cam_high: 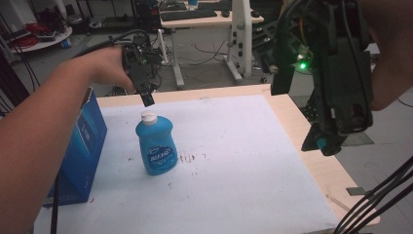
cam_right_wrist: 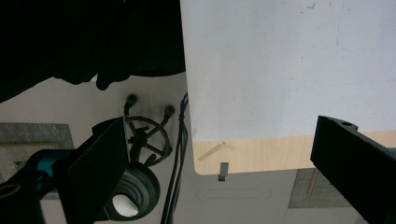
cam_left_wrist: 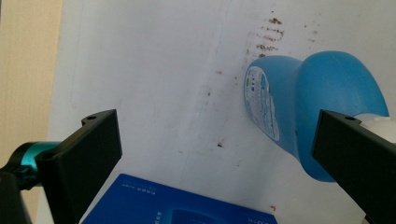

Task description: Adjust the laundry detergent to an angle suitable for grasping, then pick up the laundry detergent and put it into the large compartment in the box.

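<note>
- A blue soap bottle [cam_high: 156,146] with a white cap [cam_high: 148,116] stood upright on the white mat of the desk [cam_high: 234,161], just beside a blue box [cam_high: 80,146] at the desk's left edge.
- Nothing was held yet; the work looked to be at its start, with the reach to the bottle under way and the grasp and any lift left to do.
- The left hand-held gripper [cam_high: 147,100] hung just above the cap, pointing down, not touching it. Its jaws stood wide with nothing between them; in the left gripper view the bottle [cam_left_wrist: 299,107] lay beside the right-hand jaw.
- The left forearm stretched forward over the box.
- The right hand-held gripper [cam_high: 324,141] was raised over the desk's right edge, well apart from the bottle, jaws wide and empty.
</note>
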`<action>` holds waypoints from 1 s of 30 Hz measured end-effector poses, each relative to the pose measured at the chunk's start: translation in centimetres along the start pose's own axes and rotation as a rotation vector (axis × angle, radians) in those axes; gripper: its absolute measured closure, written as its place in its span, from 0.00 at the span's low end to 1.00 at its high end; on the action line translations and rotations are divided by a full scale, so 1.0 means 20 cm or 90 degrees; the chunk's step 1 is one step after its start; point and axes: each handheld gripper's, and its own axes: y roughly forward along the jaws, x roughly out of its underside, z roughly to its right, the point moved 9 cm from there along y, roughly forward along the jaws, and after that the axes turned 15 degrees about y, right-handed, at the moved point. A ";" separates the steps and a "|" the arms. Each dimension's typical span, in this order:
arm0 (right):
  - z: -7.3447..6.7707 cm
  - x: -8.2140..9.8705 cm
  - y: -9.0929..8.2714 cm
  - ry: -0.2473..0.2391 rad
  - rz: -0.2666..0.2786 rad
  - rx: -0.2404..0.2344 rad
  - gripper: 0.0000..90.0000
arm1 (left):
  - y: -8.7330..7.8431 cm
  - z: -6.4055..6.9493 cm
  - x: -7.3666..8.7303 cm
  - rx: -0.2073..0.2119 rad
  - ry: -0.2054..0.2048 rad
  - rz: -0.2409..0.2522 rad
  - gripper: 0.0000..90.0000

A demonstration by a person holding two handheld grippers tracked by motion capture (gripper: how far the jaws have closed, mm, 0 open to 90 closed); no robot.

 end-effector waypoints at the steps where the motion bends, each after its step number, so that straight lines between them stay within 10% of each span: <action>1: 0.00 0.00 0.00 -0.002 -0.001 -0.001 0.04 | 0.00 0.00 0.00 -0.002 0.001 0.001 0.02; 30: 0.02 -0.07 0.00 -0.034 0.002 0.016 0.04 | -0.01 -0.02 0.06 -0.014 -0.024 -0.002 0.02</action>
